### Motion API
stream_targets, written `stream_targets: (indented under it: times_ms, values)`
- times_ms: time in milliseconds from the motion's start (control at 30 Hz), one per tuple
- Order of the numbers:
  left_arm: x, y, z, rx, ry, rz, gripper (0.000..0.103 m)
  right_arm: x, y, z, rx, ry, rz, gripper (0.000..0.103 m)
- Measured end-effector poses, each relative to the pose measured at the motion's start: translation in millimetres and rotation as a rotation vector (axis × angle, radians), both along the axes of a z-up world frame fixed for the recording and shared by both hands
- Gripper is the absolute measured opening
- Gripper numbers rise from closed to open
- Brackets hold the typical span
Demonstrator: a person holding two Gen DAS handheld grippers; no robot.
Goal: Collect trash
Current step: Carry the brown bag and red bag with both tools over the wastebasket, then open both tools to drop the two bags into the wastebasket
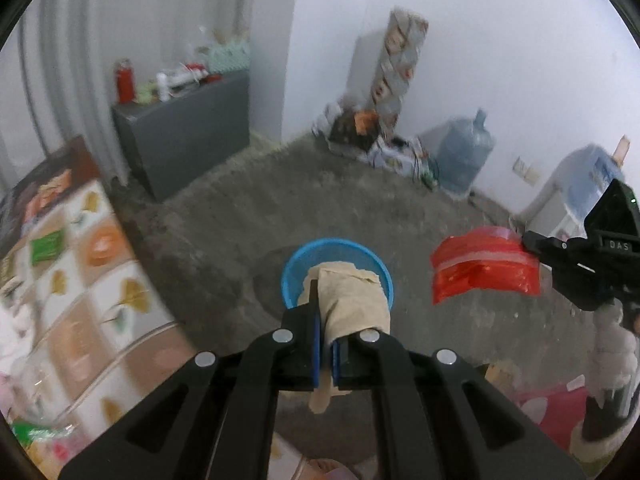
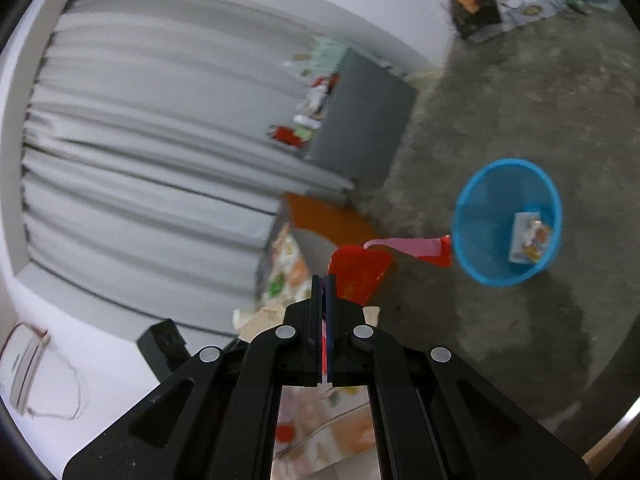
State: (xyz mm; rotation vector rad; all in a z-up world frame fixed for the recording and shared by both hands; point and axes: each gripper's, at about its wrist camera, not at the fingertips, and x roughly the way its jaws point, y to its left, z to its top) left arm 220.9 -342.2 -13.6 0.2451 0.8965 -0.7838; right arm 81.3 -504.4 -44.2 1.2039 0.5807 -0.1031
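Note:
My left gripper (image 1: 326, 316) is shut on a crumpled beige paper napkin (image 1: 352, 300), held in the air above the blue mesh waste basket (image 1: 294, 268) on the floor. My right gripper (image 2: 324, 280) is shut on a red plastic wrapper (image 2: 360, 276) that flaps out toward the same blue waste basket (image 2: 480, 208). That basket holds a small white printed carton (image 2: 528, 238). In the left wrist view the red wrapper (image 1: 484, 268) hangs from the right gripper (image 1: 532, 242) at the right, beside the basket.
A table with a patterned cloth (image 1: 80, 280) and snack packets lies at the left. A grey cabinet (image 1: 188, 144) with bottles stands by the curtain. A water jug (image 1: 464, 156), boxes and clutter line the far wall. Bare concrete floor (image 2: 520, 340) surrounds the basket.

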Motion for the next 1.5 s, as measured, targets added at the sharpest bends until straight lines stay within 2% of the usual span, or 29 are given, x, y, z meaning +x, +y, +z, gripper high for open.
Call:
stream_targets:
  times_ms: [200,300,400,467,500,533,567,600,733,933,1067,1300,1500]
  values:
    - [39.6,-73.1,-71.8,0.128,0.080,-0.028,0.004,26.8,-26.2,-48.0,-0.003,0.126,-0.039,0.000]
    - [62.3,-96.4,-107.7,0.186,0.117,-0.015,0.004,43.2,-38.0,-73.6,0.002,0.188,-0.047,0.000]
    - [83.1,-113.4,-138.2,0.223,0.148,0.005,0.004,60.1,-49.2,-97.9,0.013,0.231,-0.064,0.001]
    - [94.6,-120.3,-154.7,0.215,0.183,0.017,0.004,68.1,-56.8,-113.1,0.024,0.255,-0.085,0.005]
    - [99.0,-124.3,-162.0,0.206,0.208,0.020,0.009,71.4,-61.2,-122.3,0.038,0.267,-0.103,0.008]
    - [104.8,-127.6,-171.3,0.194,0.240,0.026,0.014,74.4,-64.4,-129.3,0.049,0.272,-0.109,0.017]
    - [109.2,-129.8,-178.8,0.185,0.256,0.040,0.025,76.8,-67.3,-135.6,0.053,0.279,-0.114,0.021]
    - [111.8,-131.3,-183.9,0.178,0.261,0.051,0.030,76.8,-69.1,-141.1,0.052,0.298,-0.129,0.026]
    - [112.6,-132.1,-188.2,0.136,0.267,0.057,0.036,67.7,-73.3,-154.7,0.084,0.326,-0.175,0.034]
    - [105.8,-129.6,-168.8,0.073,0.226,0.021,0.047,51.4,-73.5,-150.7,0.086,0.322,-0.203,0.035]
    - [104.8,-129.7,-163.6,0.064,0.264,0.045,0.056,43.2,-71.3,-138.5,0.090,0.292,-0.218,0.036]
    - [111.1,-126.5,-169.9,0.064,0.371,0.129,0.059,42.1,-59.8,-112.3,0.072,0.208,-0.179,0.036]
    - [106.6,-108.5,-150.1,0.022,0.362,0.134,0.059,32.9,-55.6,-106.1,0.059,0.194,-0.174,0.036]
